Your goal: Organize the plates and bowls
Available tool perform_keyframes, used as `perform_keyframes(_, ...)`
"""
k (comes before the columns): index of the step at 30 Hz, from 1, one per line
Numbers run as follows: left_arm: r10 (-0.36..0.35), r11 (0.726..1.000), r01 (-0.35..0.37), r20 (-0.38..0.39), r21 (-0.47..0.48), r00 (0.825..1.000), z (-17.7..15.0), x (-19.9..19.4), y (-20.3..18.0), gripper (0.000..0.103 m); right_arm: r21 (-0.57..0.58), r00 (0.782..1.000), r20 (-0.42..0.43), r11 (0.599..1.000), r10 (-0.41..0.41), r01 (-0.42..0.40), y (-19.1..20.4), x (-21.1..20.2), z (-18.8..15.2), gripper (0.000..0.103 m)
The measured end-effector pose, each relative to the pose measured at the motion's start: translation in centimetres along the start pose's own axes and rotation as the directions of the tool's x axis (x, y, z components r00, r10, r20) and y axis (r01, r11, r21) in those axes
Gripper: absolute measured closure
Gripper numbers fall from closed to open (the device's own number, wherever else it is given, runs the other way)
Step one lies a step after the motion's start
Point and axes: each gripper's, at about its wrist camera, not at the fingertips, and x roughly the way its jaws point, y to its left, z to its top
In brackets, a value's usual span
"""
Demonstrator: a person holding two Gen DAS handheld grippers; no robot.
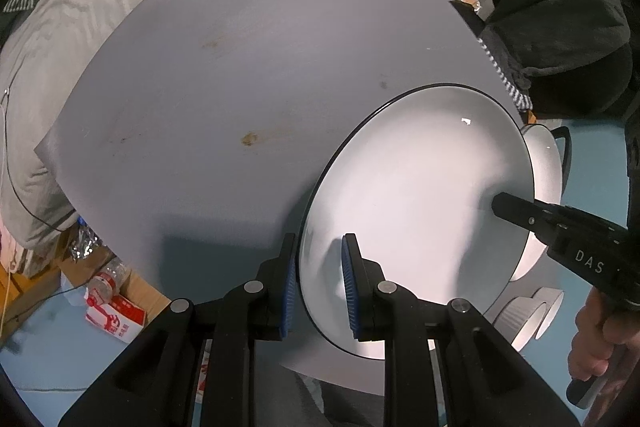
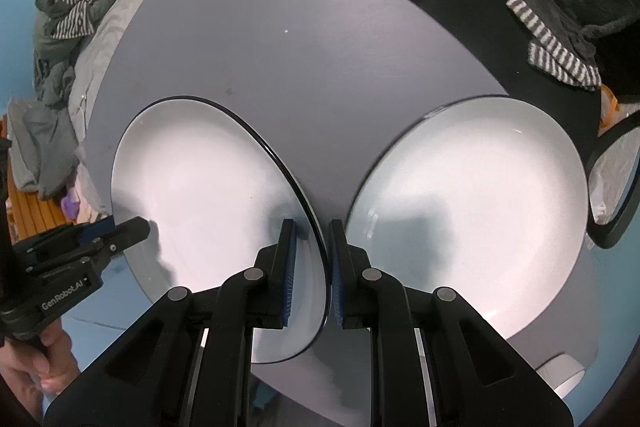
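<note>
White plate (image 1: 420, 195) pinched by both tools (image 1: 320, 287) (image 2: 312, 275); second plate (image 2: 480, 211) just beside.

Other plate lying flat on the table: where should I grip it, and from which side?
Take the second plate by its rim, probably from the near side: it is wide and shallow, so only that thin raised edge suits a pinch.

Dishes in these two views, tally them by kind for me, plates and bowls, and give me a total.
Plates: 2, the held plate and the second plate lying on the table.
Bowls: 1 for sure, the ribbed white bowl at the table's edge; more may be hidden beside it.
Total: 3 in view.
</note>
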Motion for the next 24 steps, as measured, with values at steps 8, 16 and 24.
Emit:
perform_keyframes(8,-0.006,0.998,0.006,0.004,0.066,1.0,-0.1,-0.2,-3.6,0.082,0.051,0.999,0.033,0.999,0.004,-0.005,-2.8,-1.8,-1.3,0.087)
perform_keyframes(16,-0.001,0.99,0.001,0.001,0.142,1.0,0.6,-0.1,-7.9,0.082,0.115,0.998,0.066,0.993,0.0,-0.008,-6.2,-3.4,-2.5,0.088)
perform_keyframes(24,0.016,0.975,-0.015,-0.004,0.223,1.0,1.5,0.5,-12.3,0.082,0.179,0.996,0.092,0.984,0.001,-0.017,-10.1,-4.5,-3.9,0.088)
